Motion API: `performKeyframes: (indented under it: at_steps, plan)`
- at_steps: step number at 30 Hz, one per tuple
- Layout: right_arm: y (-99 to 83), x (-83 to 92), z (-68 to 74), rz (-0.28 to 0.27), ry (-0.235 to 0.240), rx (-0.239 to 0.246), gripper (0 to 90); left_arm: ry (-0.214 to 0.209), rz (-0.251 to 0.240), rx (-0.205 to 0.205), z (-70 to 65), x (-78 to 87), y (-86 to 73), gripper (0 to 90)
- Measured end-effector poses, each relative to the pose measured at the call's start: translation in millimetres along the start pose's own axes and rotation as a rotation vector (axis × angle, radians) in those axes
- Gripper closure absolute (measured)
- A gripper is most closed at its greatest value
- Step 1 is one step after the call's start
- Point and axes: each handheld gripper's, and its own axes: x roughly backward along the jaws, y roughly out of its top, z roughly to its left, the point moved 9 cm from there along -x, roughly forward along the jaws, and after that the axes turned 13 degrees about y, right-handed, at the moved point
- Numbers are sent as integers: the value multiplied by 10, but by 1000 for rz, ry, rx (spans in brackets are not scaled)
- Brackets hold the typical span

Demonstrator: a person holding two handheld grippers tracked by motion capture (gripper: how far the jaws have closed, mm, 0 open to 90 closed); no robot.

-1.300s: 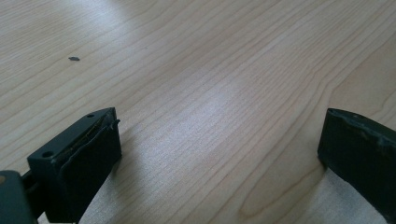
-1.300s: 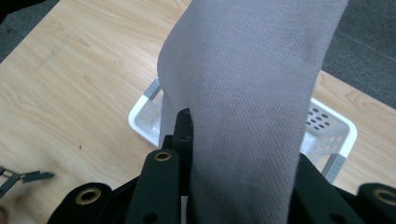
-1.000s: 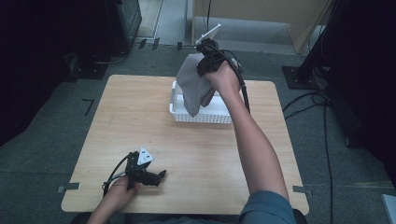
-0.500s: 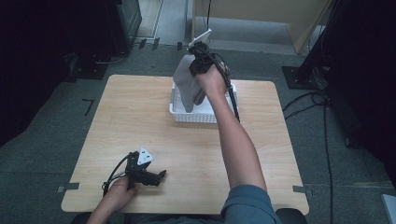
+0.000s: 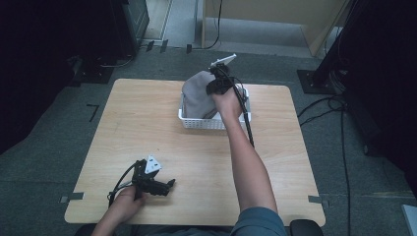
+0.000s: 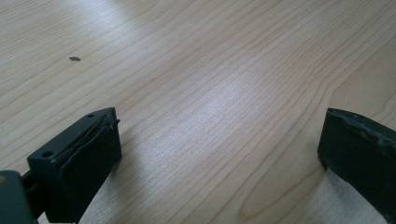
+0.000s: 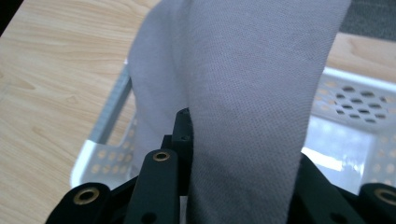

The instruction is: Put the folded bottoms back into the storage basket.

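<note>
Two grippers are in my hands: my right gripper is raised over the white perforated basket at the far middle of the wooden table, its jaws pinched on a grey cloth that hangs down into the basket. My left gripper rests low at the near left of the table, well apart from the basket, jaws spread wide with bare wood between them.

A white basket sits on the far half of the wooden table. Above the basket, the right gripper holds up a grey cloth that hangs down into it. The left gripper rests on the table's near edge, well apart from the basket, jaws spread.
</note>
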Motion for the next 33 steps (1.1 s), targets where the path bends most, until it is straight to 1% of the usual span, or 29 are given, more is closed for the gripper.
performKeyframes:
  at_steps: [2, 4, 7, 10, 12, 17, 22, 26, 29, 33]
  plan:
    - [-53, 2, -89, -7, 5, -28, 717, 0, -1, 1, 0, 0, 1, 0]
    - [-110, -5, -159, -10, 5, -42, 716, -1, 0, 0, -1, 1, 0, 0]
    - [-195, -9, -258, -29, 4, -68, 714, -1, 0, 0, 0, 0, 0, 0]
    - [-251, -25, -324, -57, 19, -72, 707, 0, 0, 2, -2, 0, 0, 0]
    - [-277, -34, -356, -57, 16, -67, 703, -1, -1, 6, -5, -1, 1, 0]
    - [-310, -47, -439, -61, 16, -81, 696, -1, -1, 5, -4, 0, 1, 0]
    - [-371, -72, -554, -66, 37, -125, 686, -2, 2, 0, -2, 2, -2, 0]
    - [-435, -88, -658, -59, 50, -163, 672, -2, 3, -2, 0, 3, -3, 0]
    - [-459, -97, -687, -70, 62, -171, 665, -2, 3, -2, 0, 2, -3, 0]
    - [-485, -136, -716, -66, 76, -147, 621, -1, 1, 0, -1, 1, -1, 0]
